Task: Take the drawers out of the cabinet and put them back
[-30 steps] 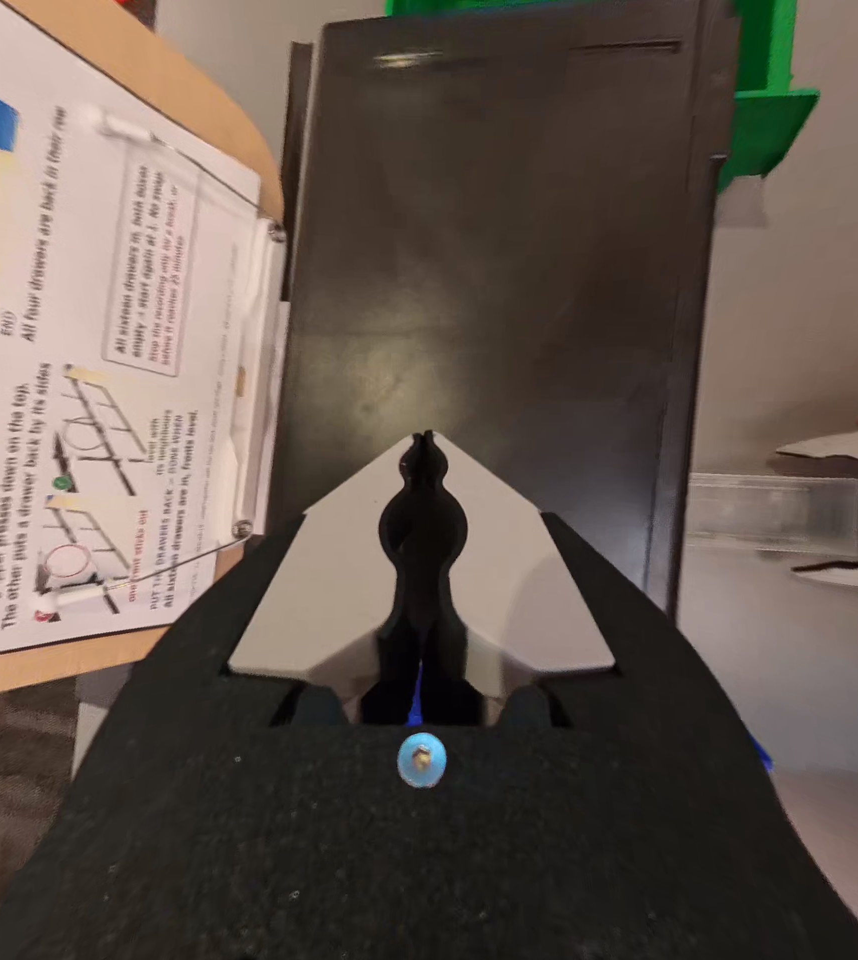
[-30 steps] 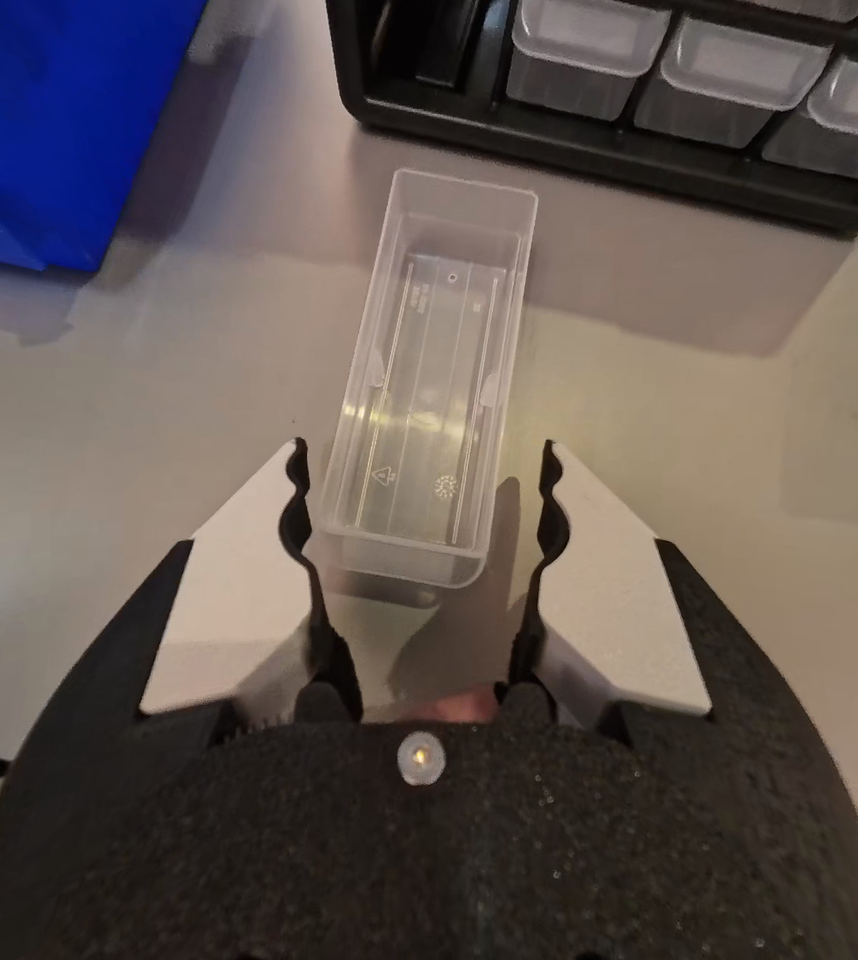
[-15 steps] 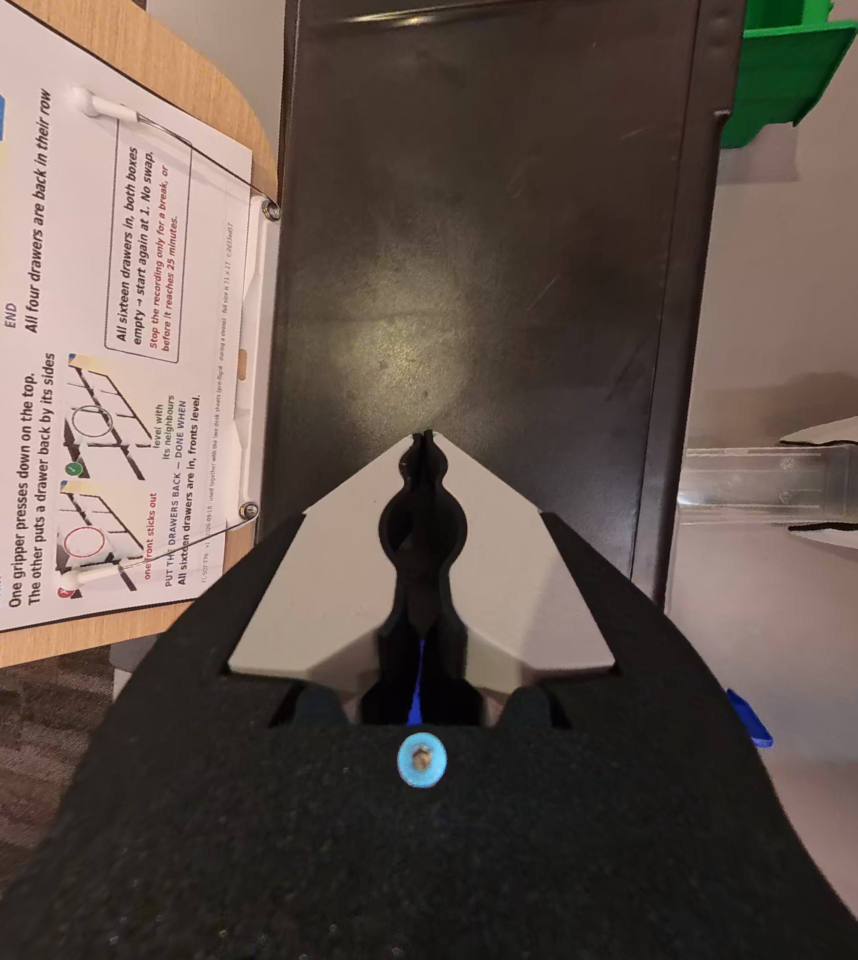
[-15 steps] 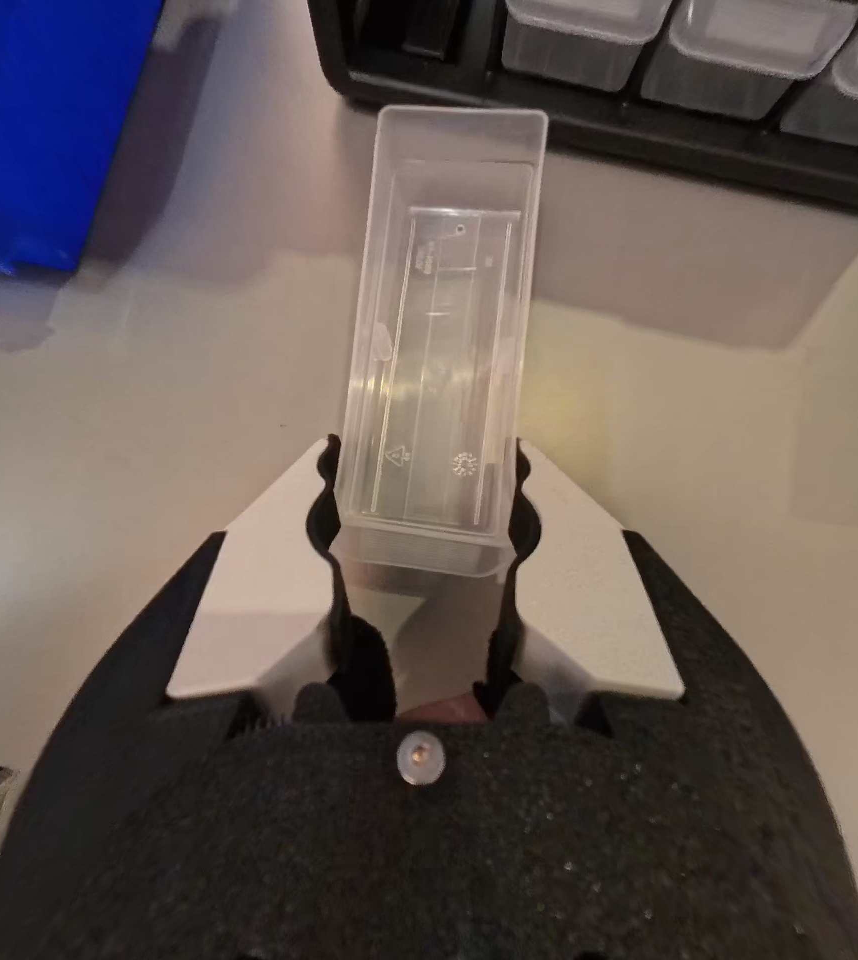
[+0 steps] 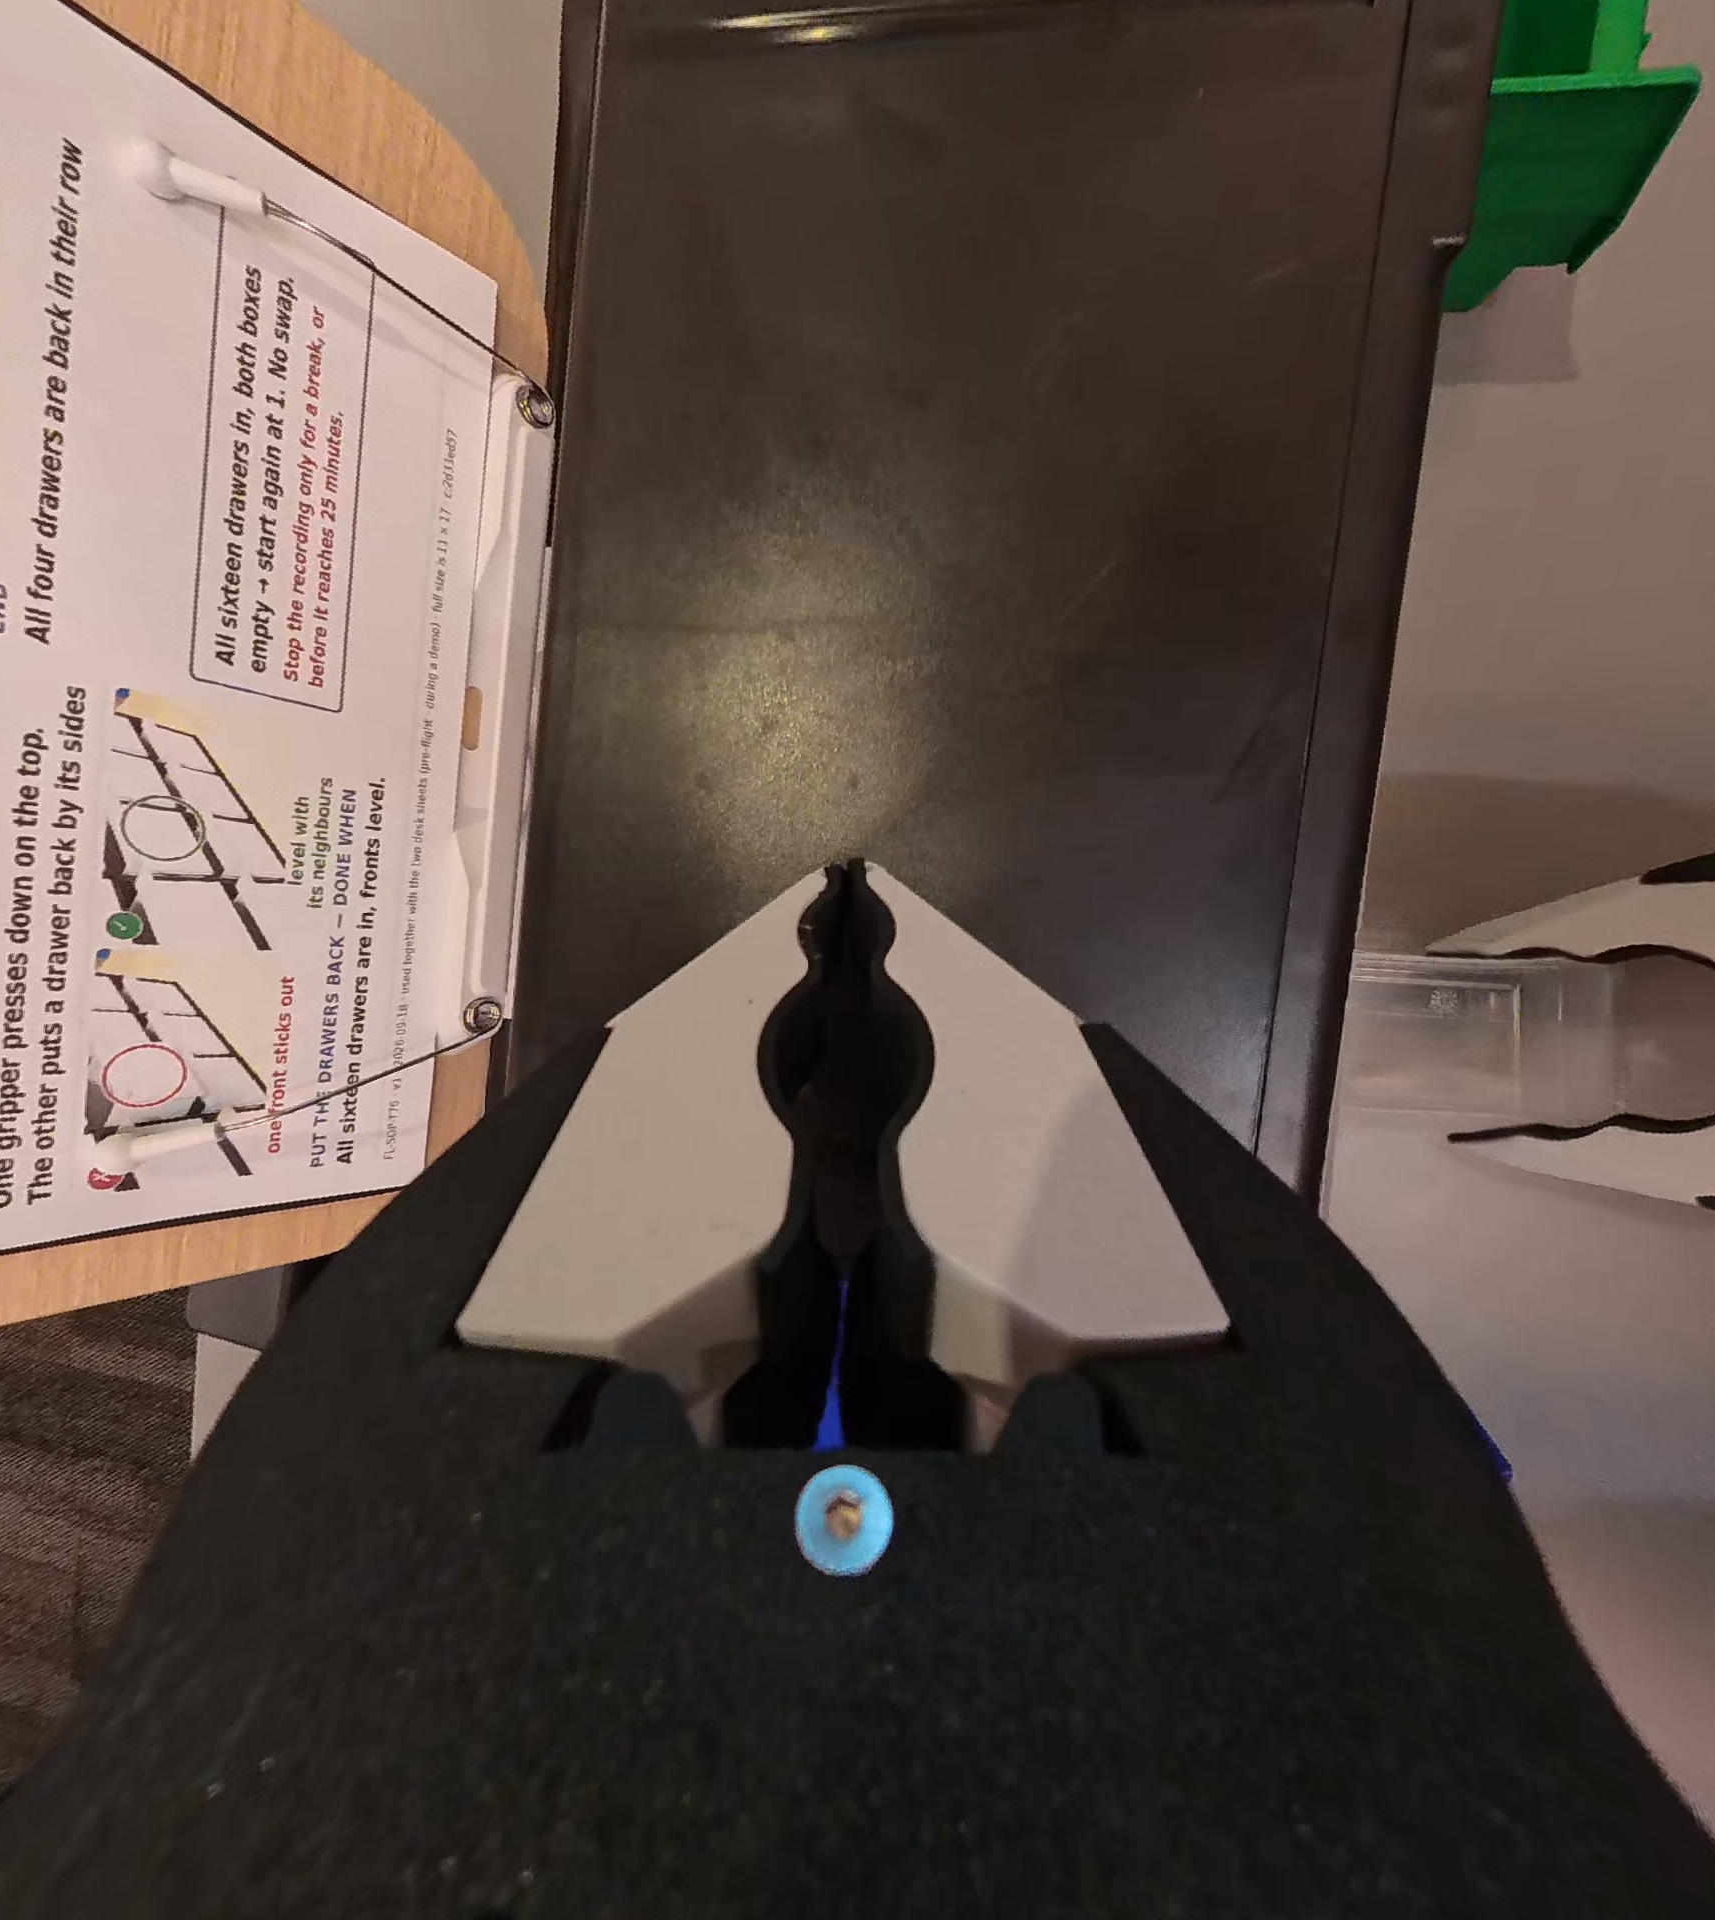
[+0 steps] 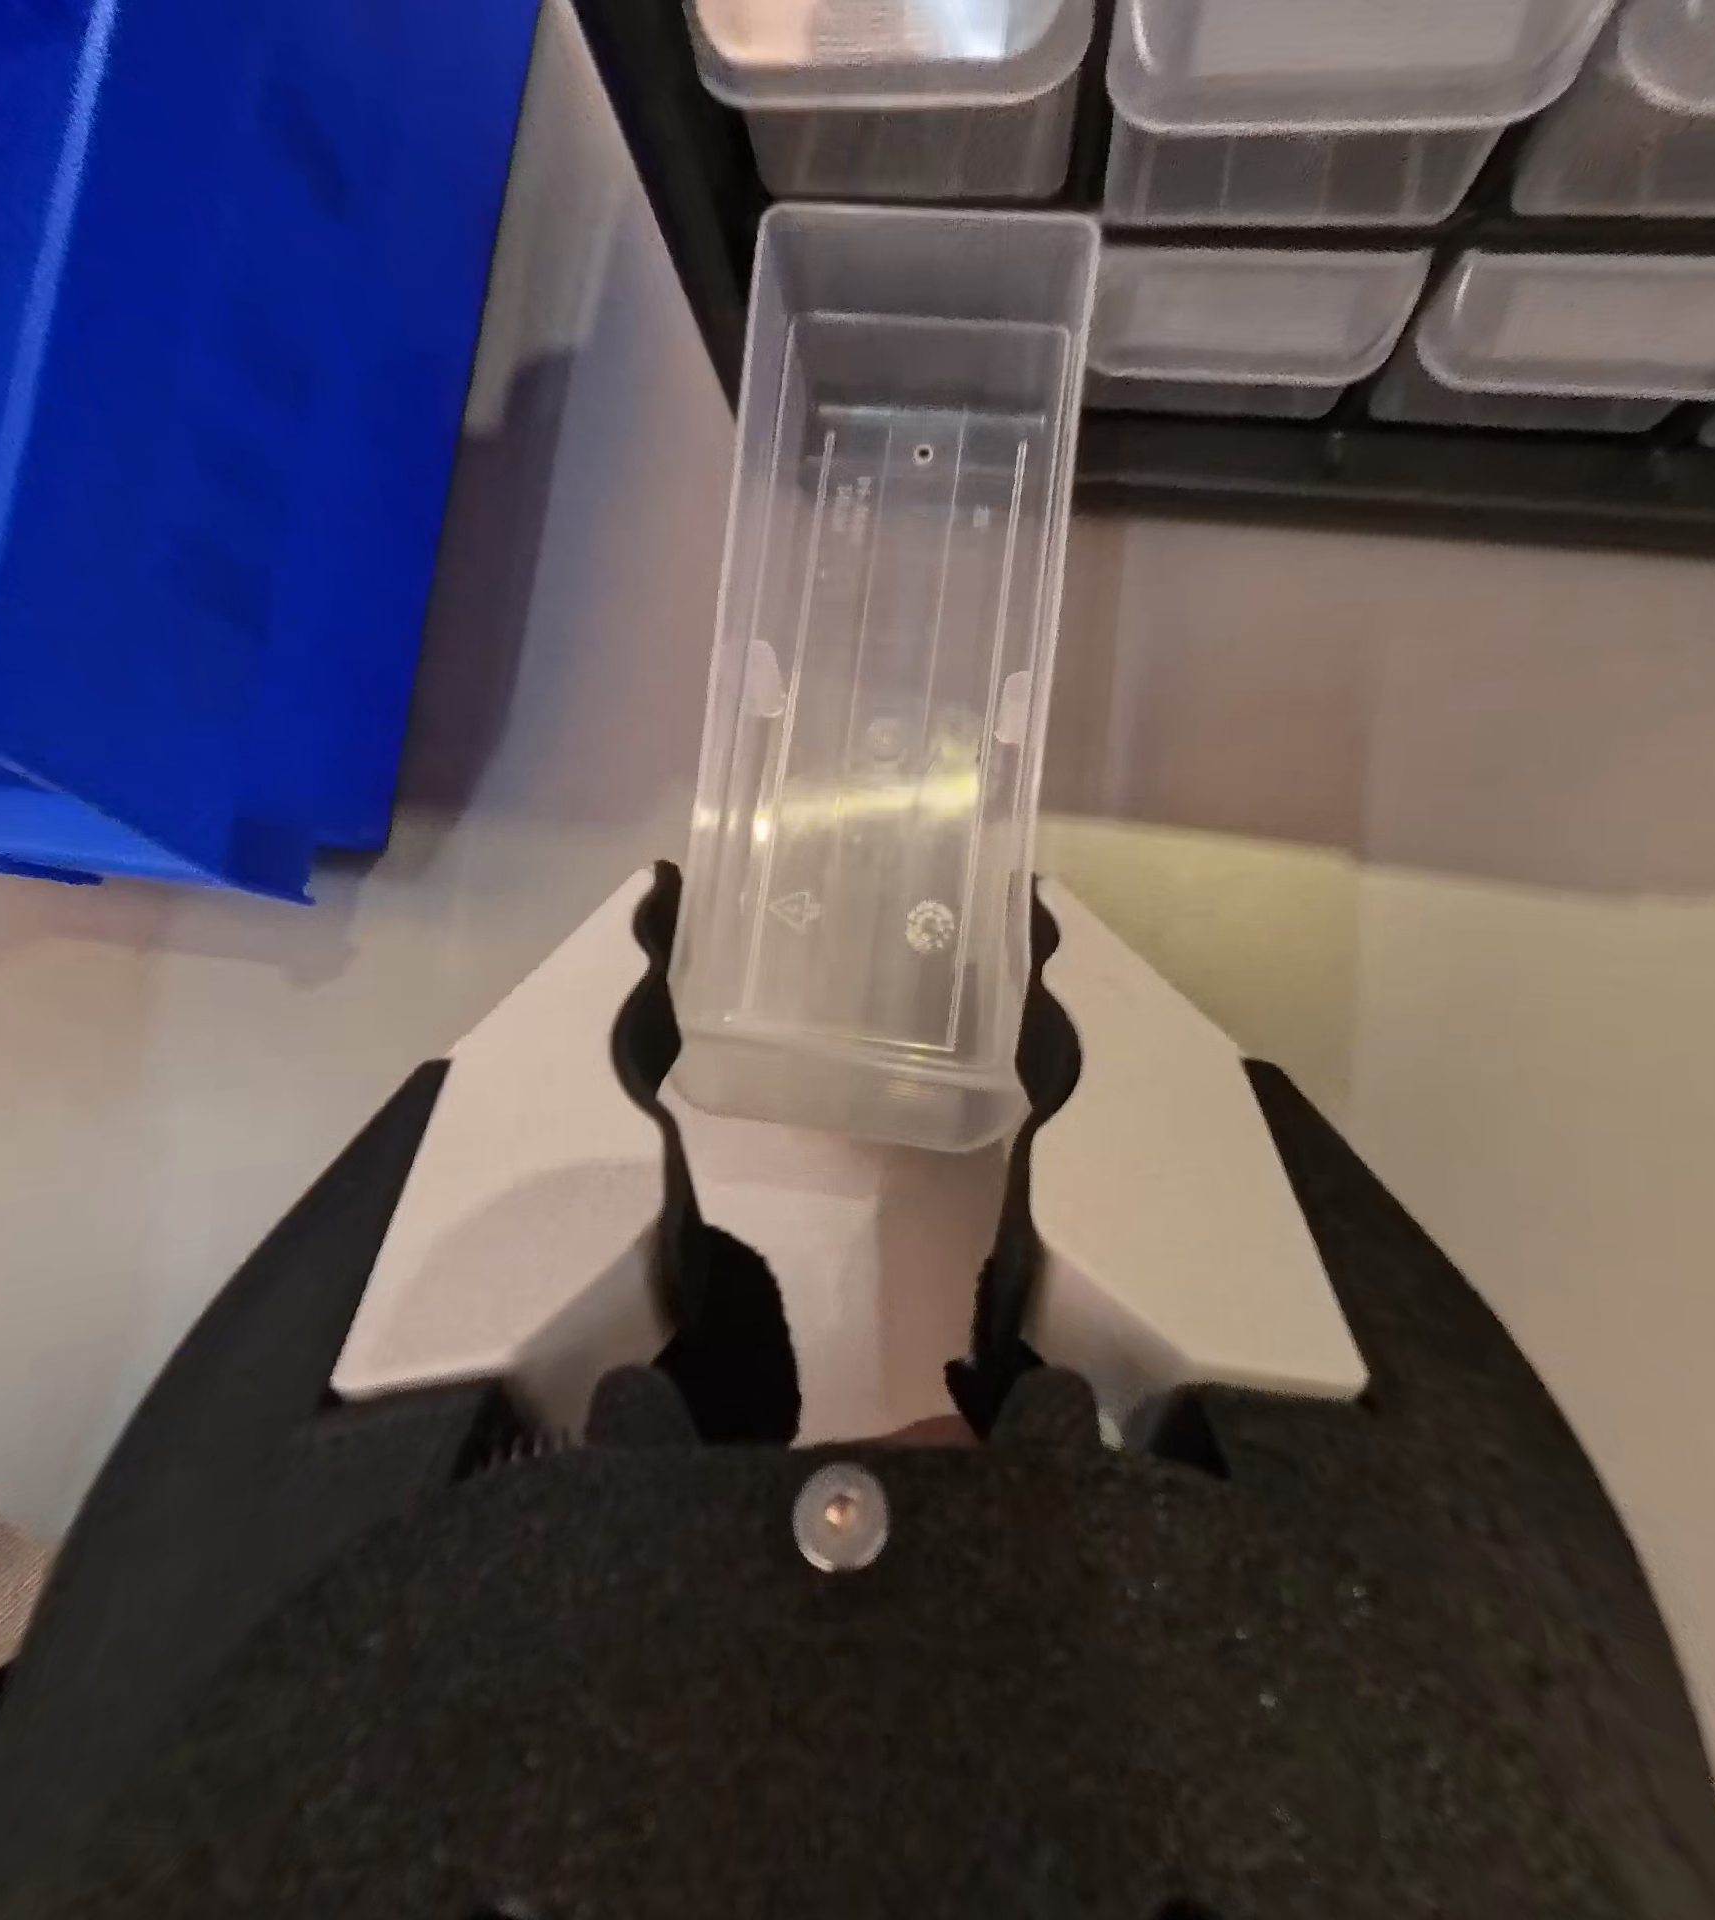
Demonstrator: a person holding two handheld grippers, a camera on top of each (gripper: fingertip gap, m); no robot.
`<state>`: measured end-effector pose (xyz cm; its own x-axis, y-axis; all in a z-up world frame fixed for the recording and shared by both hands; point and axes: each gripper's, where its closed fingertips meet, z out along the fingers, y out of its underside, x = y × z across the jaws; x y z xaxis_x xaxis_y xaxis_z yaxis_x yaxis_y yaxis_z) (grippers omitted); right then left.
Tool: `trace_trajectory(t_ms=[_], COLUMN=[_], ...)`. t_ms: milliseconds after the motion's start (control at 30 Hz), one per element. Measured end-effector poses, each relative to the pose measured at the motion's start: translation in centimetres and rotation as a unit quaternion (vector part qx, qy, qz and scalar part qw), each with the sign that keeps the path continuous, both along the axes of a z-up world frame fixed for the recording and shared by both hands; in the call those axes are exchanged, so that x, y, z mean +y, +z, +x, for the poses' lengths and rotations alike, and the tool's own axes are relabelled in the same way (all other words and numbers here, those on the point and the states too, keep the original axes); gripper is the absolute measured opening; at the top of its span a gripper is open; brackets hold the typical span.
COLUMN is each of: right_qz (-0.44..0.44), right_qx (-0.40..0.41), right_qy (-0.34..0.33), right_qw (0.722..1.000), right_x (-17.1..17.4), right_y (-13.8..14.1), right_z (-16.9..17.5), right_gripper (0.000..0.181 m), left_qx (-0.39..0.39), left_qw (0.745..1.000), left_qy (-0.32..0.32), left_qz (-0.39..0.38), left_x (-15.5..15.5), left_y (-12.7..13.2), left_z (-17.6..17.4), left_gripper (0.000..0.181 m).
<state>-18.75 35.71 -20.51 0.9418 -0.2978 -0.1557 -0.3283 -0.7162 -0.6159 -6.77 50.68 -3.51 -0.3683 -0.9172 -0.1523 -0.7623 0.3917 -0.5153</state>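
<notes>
A second ago my right tool [image 6: 848,997] stood spread around the clear drawer [image 6: 884,686] lying on the pale surface [image 6: 1455,1039]; now it is clenched on the drawer's near end and holds it lifted, far end pointing at the black cabinet [image 6: 1352,468], just left of the seated drawers [image 6: 1352,135] and right of the blue bin [image 6: 157,416]. My left tool [image 5: 845,873] is clamped on nothing, tips together over the cabinet's dark top, closer over it than before. The instruction sheet [image 5: 157,675] lies to its left and a green bin [image 5: 1559,156] beyond.
</notes>
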Motion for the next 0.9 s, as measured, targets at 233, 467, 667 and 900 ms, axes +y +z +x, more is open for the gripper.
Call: trace_trajectory(t_ms=[233, 467, 667, 900], right_qz=[-0.045, -0.06, -0.053, -0.051], right_qx=[0.01, -0.014, -0.006, 0.01], right_qy=[0.016, 0.02, 0.015, 0.014], right_qw=[0.999, 0.998, 0.998, 0.999], right_x=[-0.3, -0.42, -0.28, 0.1], right_y=[-0.89, -1.05, -0.89, -0.52], right_z=[-0.44, -0.21, -0.01, 0.18], right_gripper=[0.065, 0.064, 0.065, 0.065], left_qx=[-0.003, -0.008, -0.009, -0.009], left_qw=[1.0, 1.0, 1.0, 1.0], left_qy=[0.002, 0.003, 0.006, 0.008], left_qz=[-0.009, -0.011, -0.021, -0.028], left_x=[0.0, 0.01, 0.0, -0.01], left_y=[-0.01, 0.0, 0.0, 0.0], left_z=[0.01, 0.02, 0.03, 0.03], left_gripper=[0.0, 0.0, 0.0, 0.0])
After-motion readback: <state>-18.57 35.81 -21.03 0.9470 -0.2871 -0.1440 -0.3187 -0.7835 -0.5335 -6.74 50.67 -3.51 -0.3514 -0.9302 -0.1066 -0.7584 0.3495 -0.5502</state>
